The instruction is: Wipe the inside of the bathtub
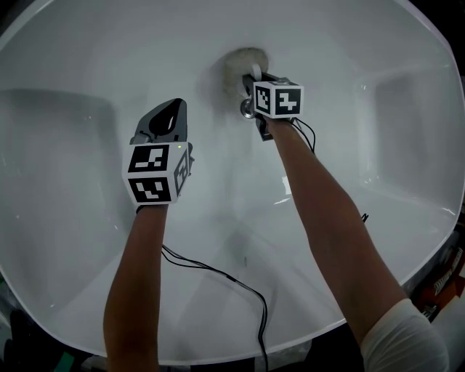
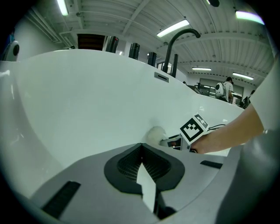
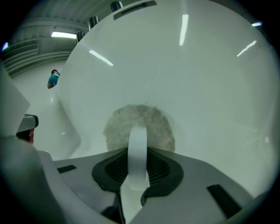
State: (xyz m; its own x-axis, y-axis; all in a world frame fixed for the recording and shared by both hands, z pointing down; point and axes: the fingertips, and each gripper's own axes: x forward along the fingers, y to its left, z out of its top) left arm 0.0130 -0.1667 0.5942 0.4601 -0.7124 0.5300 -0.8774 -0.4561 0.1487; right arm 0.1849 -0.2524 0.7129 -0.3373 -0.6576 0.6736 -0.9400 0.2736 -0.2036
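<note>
As right tool (image 1: 252,78) grips it, fuzzy grey pad (image 3: 139,117), white bathtub (image 1: 87,58)

You are in a large industrial hall: above the bathtub (image 2: 87,100) rim, strip lights (image 2: 173,28) cross a ribbed ceiling (image 2: 131,13), and a person (image 2: 227,87) stands beyond it.

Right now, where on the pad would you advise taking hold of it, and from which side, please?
Grip the white strap on the back of the pad, coming straight at the tub wall. The pad's fluffy face seems flat against the wall, so only its back is free, and the strap arches up as a loop jaws can close on, as the right gripper does.
</note>
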